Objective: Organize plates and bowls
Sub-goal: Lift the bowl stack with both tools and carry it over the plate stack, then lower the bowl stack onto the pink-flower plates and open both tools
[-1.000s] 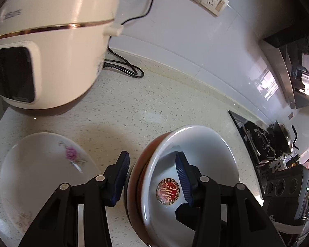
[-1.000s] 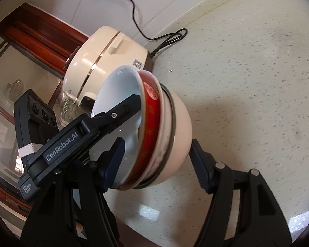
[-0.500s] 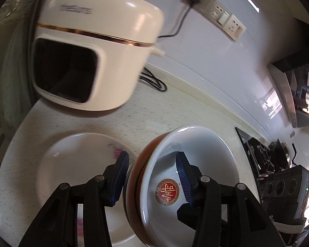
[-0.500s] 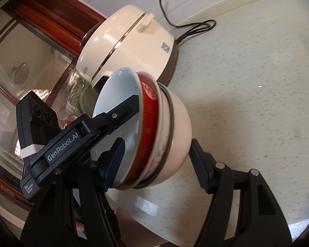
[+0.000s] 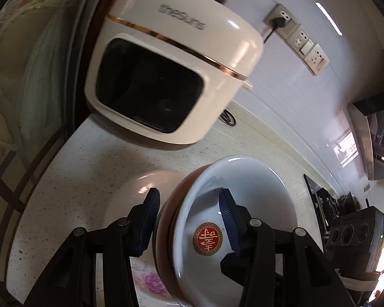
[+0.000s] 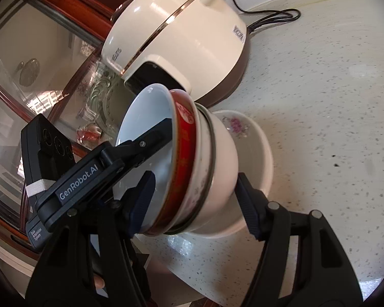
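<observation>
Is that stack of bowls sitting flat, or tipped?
Tipped. The stack of bowls is held on edge between the left gripper and right gripper, its opening facing sideways above the flowered plate.

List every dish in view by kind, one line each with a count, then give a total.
Nested bowls held tilted on edge between both grippers: 3, the white-inside red bowl, a thin-rimmed middle bowl and the cream outer bowl.
Flower-printed plates on the counter: 1, the floral plate behind the stack.
Total: 4 dishes.
</observation>
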The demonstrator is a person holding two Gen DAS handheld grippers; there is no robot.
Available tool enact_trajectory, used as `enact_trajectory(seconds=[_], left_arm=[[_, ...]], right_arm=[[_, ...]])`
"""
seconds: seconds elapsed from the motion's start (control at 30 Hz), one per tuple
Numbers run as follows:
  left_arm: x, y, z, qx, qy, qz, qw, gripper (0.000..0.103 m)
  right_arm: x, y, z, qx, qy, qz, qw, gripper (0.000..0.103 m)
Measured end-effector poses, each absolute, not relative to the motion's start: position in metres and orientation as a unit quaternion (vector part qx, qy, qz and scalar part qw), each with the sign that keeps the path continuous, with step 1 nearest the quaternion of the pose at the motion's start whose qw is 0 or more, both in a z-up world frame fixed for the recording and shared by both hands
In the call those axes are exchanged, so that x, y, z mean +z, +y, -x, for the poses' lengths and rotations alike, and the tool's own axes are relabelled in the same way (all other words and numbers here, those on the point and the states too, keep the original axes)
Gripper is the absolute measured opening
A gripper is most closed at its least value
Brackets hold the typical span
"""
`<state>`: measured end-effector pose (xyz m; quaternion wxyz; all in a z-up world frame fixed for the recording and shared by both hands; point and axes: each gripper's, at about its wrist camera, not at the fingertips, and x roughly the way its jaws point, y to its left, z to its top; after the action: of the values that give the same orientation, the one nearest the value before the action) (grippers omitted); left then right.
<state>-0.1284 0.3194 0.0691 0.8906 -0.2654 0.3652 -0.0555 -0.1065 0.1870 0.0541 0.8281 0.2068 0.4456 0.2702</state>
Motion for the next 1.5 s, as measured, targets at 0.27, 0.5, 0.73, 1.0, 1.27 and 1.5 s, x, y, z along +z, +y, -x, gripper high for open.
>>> enact_trajectory(seconds=[0.27, 0.5, 0.73, 1.0, 1.27, 1.5], left_arm=[[0.058, 0.325, 0.128, -0.054, 0.374, 0.272, 0.885, 0.049], [0.055, 0.323, 0.123, -0.045, 0.378, 0.278, 0.882, 0.05], [0.062, 0.327, 0.129, -0.024, 0.363, 0.273, 0.89, 0.065], [0.061, 0.334, 0.132, -0.011, 0.353, 0.288, 0.89, 0.077], [0.076, 0.329, 0.155, 0.01, 0.286, 0.267, 0.92, 0.093], [0.088, 0.311, 0.182, -0.008, 0.243, 0.238, 0.94, 0.103]], right_arm=[[0.048, 0.2, 0.099, 0.268, 0.456, -0.203, 0.824, 0.068], [0.044, 0.199, 0.095, 0.267, 0.46, -0.199, 0.823, 0.068], [0.053, 0.219, 0.098, 0.258, 0.455, -0.13, 0.842, 0.069], [0.086, 0.213, 0.108, 0.215, 0.389, -0.051, 0.894, 0.077], [0.084, 0.168, 0.12, 0.199, 0.36, -0.113, 0.904, 0.083], [0.082, 0.147, 0.146, 0.184, 0.324, -0.104, 0.922, 0.09]])
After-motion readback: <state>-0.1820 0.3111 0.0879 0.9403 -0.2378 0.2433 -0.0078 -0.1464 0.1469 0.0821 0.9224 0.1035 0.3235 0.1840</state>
